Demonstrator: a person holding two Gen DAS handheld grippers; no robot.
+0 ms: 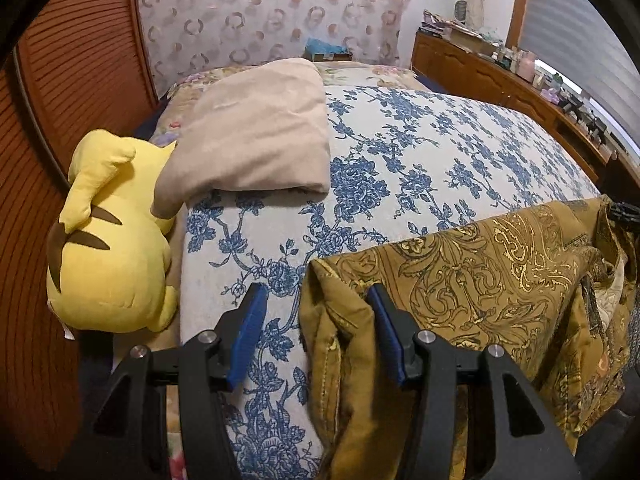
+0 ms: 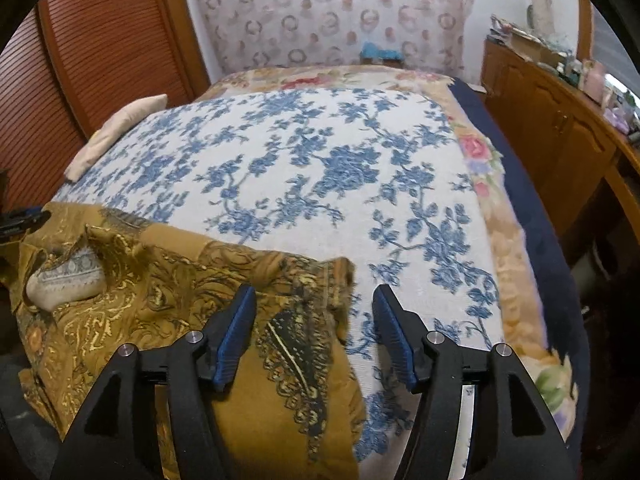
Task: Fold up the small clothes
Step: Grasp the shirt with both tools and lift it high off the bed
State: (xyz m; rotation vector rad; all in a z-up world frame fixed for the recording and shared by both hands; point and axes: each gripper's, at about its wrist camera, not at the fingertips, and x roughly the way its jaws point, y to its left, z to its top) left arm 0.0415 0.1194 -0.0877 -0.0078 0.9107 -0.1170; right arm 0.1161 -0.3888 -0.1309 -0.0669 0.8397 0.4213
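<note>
The mustard patterned shirt (image 1: 480, 280) is lying spread on the blue-flowered bedspread (image 1: 420, 152), its two sides running under the two tools. The left gripper (image 1: 316, 320) is standing open, one blue pad over bare bedspread, the other resting at a raised fold of the shirt's edge without pinching it. The right gripper (image 2: 316, 320) is also open, the opposite edge lying loosely between its jaws. To fold well, each tool should probably be closing on one cloth layer only, at matching heights. Both hands are tilting steeply downward toward the bed. A yellow plush toy (image 1: 108, 240) is sitting well off beyond the left tool's outer side.
</note>
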